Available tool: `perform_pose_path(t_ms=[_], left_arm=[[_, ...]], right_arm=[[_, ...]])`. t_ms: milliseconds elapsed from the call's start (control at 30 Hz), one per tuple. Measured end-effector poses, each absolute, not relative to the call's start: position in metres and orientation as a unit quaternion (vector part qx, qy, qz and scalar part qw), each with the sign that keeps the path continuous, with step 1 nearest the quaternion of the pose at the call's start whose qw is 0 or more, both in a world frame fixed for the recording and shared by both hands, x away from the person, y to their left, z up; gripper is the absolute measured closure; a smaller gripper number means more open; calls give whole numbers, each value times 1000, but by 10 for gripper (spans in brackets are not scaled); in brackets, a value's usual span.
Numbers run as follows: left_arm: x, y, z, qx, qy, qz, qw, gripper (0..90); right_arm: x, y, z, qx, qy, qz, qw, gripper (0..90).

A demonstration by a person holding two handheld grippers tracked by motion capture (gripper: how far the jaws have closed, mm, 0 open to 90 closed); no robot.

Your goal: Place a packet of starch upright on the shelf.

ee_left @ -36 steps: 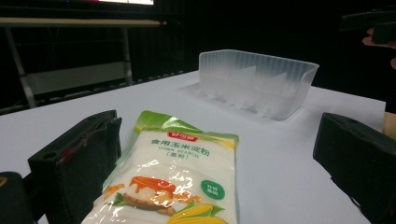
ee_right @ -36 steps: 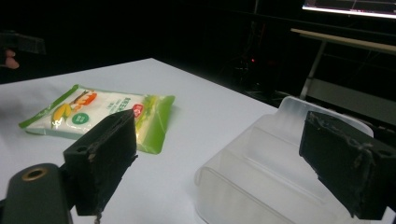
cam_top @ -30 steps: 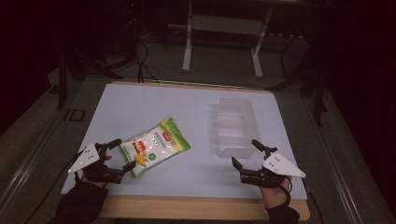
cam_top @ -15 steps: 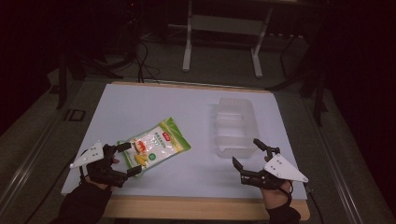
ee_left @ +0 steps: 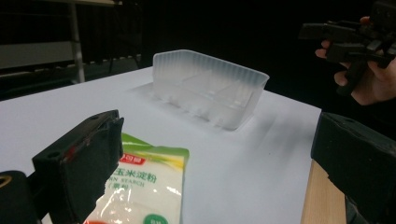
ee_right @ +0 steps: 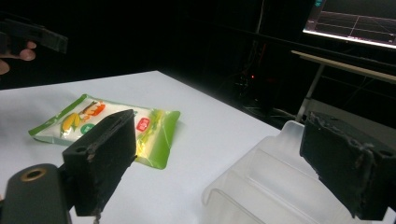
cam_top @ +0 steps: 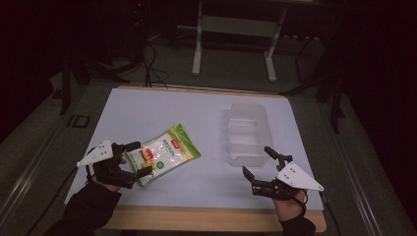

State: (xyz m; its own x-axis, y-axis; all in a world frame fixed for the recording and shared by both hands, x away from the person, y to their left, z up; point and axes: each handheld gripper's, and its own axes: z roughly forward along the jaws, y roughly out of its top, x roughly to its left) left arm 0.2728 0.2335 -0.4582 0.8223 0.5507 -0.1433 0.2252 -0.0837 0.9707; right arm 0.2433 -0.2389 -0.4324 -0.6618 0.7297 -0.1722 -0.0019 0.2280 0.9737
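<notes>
Underneath everything, a white sheet (cam_top: 162, 113) covers the wooden table (cam_top: 216, 220) in a dark room. One crinkly green-and-white snack bag (cam_top: 164, 153) lies front-left; one clear, ribbed plastic tray (cam_top: 246, 132) sits right. The left gripper (cam_top: 138, 158) spreads wide around the bag's end; the right gripper (cam_top: 256, 161) gapes, empty, beside the tray.

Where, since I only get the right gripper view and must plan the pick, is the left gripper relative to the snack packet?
Observer: In the high view the left gripper is open, its jaws either side of the snack packet's near-left end.
Operator: Is the tray's far end empty?
Observer: Yes, the whole clear tray is empty; dividers split it.
Operator: And my own gripper from above?
Observer: The right gripper is open, just off the tray's near end, holding nothing.
</notes>
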Motion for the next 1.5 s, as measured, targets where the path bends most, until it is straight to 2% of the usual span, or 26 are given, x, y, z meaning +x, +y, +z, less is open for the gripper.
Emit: perform_pose_path(t_ms=[400, 500, 833, 1133, 1300, 1500], left_arm=[[308, 224, -451, 756, 272, 109, 586, 28], [316, 220, -452, 762, 275, 126, 573, 59], [349, 206, -451, 779, 284, 133, 543, 102], [377, 190, -454, 798, 286, 128, 515, 105], [394, 186, -458, 804, 293, 123, 503, 151], [417, 178, -465, 824, 307, 109, 463, 156]], right_arm=[[245, -239, -433, 257, 716, 566, 316, 106], [245, -238, -433, 254, 720, 565, 312, 107], [245, -237, -435, 249, 725, 567, 301, 107], [246, -237, -435, 249, 726, 569, 295, 108], [247, -237, -436, 250, 727, 571, 289, 108], [248, -236, -437, 248, 732, 566, 287, 108]])
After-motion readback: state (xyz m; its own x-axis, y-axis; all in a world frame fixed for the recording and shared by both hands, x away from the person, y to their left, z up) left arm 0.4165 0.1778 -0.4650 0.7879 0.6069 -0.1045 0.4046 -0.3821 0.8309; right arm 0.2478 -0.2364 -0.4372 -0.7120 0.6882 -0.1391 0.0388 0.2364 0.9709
